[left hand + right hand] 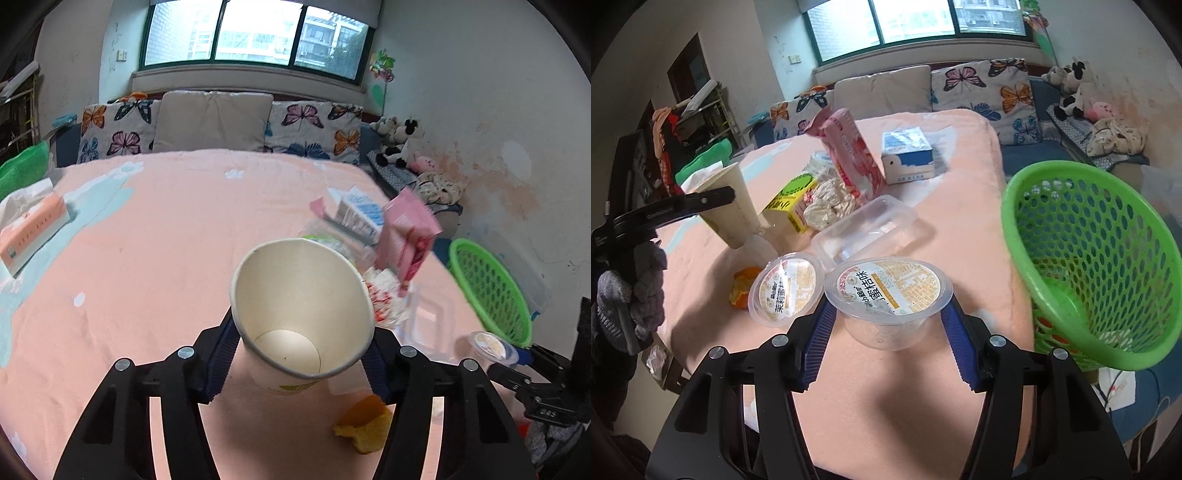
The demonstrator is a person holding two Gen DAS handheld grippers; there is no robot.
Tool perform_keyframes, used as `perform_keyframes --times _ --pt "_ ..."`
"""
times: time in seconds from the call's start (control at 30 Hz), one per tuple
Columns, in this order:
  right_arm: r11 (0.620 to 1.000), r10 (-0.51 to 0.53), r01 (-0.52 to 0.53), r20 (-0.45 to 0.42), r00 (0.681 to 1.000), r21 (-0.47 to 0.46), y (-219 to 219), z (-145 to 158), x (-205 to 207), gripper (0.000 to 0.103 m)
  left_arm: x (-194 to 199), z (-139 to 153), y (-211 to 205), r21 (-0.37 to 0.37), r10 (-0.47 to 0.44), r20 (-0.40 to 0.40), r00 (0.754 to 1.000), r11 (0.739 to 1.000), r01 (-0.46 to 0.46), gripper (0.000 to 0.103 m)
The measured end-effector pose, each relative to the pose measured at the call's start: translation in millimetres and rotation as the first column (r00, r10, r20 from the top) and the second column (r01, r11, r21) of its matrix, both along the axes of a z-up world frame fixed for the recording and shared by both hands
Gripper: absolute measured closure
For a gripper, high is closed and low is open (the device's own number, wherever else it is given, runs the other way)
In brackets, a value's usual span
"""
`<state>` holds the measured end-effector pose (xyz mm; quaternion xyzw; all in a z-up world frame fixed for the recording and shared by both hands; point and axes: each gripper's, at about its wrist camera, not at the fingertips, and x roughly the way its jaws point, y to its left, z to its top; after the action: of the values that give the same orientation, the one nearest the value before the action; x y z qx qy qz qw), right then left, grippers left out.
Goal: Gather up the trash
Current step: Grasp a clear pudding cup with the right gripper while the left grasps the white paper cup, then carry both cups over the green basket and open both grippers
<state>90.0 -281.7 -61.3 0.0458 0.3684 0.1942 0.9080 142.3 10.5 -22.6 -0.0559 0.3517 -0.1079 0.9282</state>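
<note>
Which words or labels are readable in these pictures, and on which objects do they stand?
"蜜桔味": lid of the jelly cup between the right claw's fingers.
"茉莉蜜": only partly legible, lid of the second jelly cup beside it.
Tissue pack, yellow box, pink packet, blue-white carton: print too blurred or small to read.

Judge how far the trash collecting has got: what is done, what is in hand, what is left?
Done: little shows; the green basket looks nearly empty. In hand: the left gripper is closed on a paper cup, the right gripper on a clear jelly cup. Left on the bed: second jelly cup, clear tray, pink wrapper, blue carton, orange peel.
</note>
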Motion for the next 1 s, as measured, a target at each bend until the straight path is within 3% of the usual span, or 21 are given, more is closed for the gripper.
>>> perform_keyframes --times 0.43,0.87,1.0 --pt "0.978 -0.208 0.208 0.049 0.977 0.011 -72.4 22.8 4.4 0.044 -14.4 57.6 -48.8 -0.02 -0.157 0.101 0.982 0.987 0.16 0.045" --pt "0.935 -0.354 0.353 -0.003 0.935 -0.023 -138.2 3.3 28.1 0.043 7.3 73.4 -142.2 0.032 -0.319 0.104 0.942 0.948 0.317 0.045" --pt "0.927 -0.375 0.375 -0.004 0.927 -0.017 -150.1 0.5 27.9 0.038 14.5 71.4 -169.8 0.046 -0.358 0.092 0.929 0.934 0.355 0.045"
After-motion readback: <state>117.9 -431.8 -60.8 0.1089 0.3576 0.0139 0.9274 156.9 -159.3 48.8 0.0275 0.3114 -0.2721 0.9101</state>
